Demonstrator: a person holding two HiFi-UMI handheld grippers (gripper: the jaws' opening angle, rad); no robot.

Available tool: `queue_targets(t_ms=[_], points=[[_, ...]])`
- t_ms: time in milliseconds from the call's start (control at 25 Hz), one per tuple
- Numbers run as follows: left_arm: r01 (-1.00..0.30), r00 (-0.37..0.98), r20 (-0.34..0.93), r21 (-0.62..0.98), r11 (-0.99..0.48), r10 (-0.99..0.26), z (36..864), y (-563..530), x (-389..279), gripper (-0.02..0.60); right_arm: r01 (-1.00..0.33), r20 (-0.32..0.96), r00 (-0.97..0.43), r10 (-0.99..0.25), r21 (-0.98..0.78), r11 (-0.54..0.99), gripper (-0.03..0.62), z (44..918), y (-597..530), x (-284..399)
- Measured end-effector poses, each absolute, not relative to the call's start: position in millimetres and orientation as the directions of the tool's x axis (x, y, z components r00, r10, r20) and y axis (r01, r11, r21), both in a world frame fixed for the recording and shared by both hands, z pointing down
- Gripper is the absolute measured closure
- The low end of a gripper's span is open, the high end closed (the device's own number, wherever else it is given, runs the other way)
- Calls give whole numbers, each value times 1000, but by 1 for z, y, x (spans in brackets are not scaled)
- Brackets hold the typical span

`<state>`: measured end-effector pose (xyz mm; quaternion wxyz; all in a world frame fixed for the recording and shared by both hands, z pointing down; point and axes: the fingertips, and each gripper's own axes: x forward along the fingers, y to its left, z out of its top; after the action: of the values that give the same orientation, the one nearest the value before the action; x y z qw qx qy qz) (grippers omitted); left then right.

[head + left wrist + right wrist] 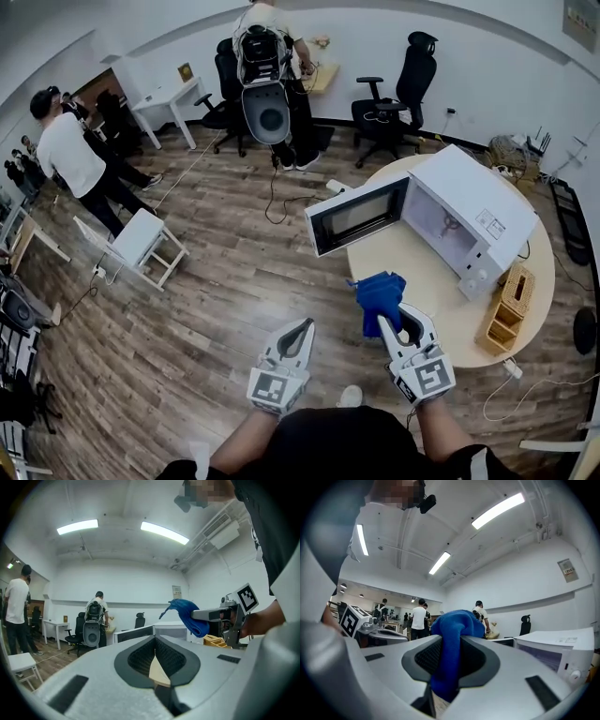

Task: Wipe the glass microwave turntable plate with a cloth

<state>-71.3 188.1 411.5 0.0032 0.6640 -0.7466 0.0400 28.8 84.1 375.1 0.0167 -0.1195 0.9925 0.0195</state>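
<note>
The room is bright, lit by long white lights on the ceiling, and shadows are soft. All three pictures bend round at the edges and go dark in the corners. The lights themselves glow plain white.

The microwave door hangs open leftward past the edge of the round table, barring that side. Bare tabletop lies between the open cavity and the right gripper clamping a blue cloth. A wooden crate crowds the microwave's control-panel end.
</note>
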Motion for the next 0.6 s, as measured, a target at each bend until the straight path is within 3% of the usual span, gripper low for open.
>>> queue_targets(t_ms=[600], points=[[-999, 40, 71, -28, -42, -997, 419, 84, -86, 576, -345, -27, -939, -344, 20, 939, 503, 383, -1, 9]])
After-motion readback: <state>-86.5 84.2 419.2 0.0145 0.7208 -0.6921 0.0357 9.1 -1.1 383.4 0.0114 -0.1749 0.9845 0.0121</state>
